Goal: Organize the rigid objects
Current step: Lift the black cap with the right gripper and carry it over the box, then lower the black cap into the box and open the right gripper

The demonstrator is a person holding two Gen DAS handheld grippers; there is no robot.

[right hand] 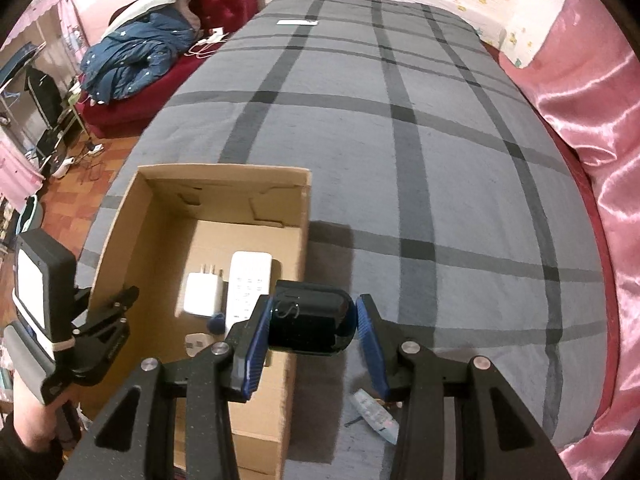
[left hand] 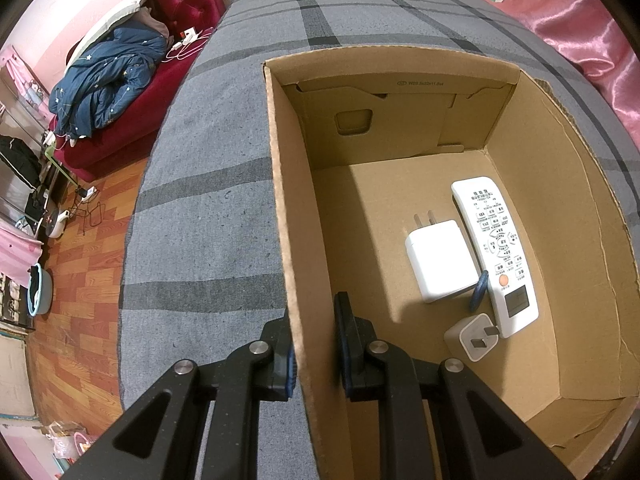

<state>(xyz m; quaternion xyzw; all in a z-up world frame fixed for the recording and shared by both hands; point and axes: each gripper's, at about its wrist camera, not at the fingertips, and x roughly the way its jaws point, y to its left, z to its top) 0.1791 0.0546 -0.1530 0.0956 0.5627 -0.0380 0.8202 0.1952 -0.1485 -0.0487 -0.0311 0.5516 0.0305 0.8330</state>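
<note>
1. Left claw is clamped on the left wall of the cardboard box, one finger outside and one inside
2. Box sits on the bed, a grey plaid cover, close to the bed's left edge; in the right wrist view the box is toward the near left corner
3. Inside the box, on its floor toward the right wall: white remote lying face up, large white charger just beside it on its left with prongs pointing to the far wall
4. Small white plug adapter lies by the near end of the remote; a small blue object is between charger and remote, too unclear to identify
5. Right claw holds a black glossy device between its blue pads, jaws partly apart to fit it, in the air over the box's right wall
6. Another remote-like item lies on the bed just outside the box's right wall, partly hidden under the right claw
7. A flat light strip-like item lies near the bed's far edge, well apart from the box
8. A person's hand grips the left claw's handle at the left edge of the right wrist view
</note>
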